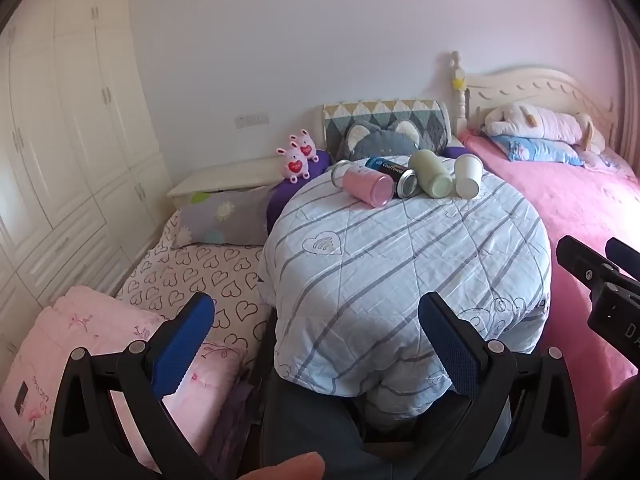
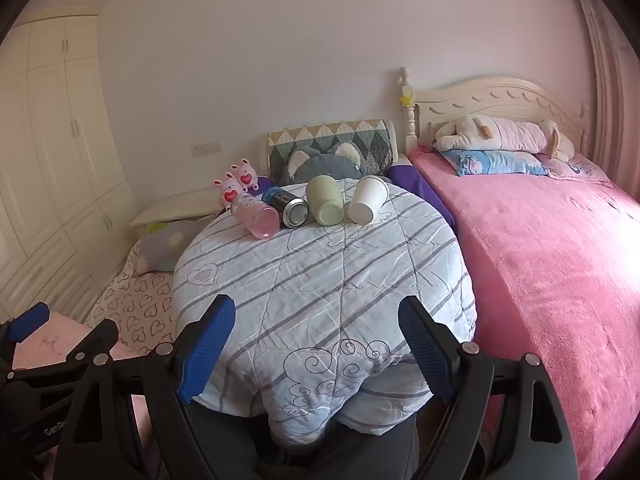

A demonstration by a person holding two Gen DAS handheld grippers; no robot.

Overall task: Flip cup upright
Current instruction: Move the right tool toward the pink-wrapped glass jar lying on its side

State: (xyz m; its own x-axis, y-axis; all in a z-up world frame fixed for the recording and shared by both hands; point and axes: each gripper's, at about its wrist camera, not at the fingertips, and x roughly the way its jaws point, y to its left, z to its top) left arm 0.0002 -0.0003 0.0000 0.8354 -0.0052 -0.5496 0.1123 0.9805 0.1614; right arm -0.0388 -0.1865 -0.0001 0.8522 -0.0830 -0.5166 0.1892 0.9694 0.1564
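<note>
Four vessels lie on their sides at the far edge of a round striped quilt (image 1: 400,248) (image 2: 320,280): a pink cup (image 1: 367,187) (image 2: 258,216), a dark can (image 1: 394,178) (image 2: 287,208), a pale green cup (image 1: 431,173) (image 2: 325,200) and a white paper cup (image 1: 468,176) (image 2: 368,199). My left gripper (image 1: 320,340) is open and empty, at the quilt's near edge. My right gripper (image 2: 318,352) is open and empty, also at the near edge, far from the cups.
A pink bed (image 2: 560,264) lies to the right, a heart-print bed (image 1: 192,276) and folded pink blanket (image 1: 100,344) to the left. Plush toys (image 1: 298,154) and a grey cushion (image 1: 380,142) sit behind the cups. White wardrobes (image 1: 60,140) stand at left.
</note>
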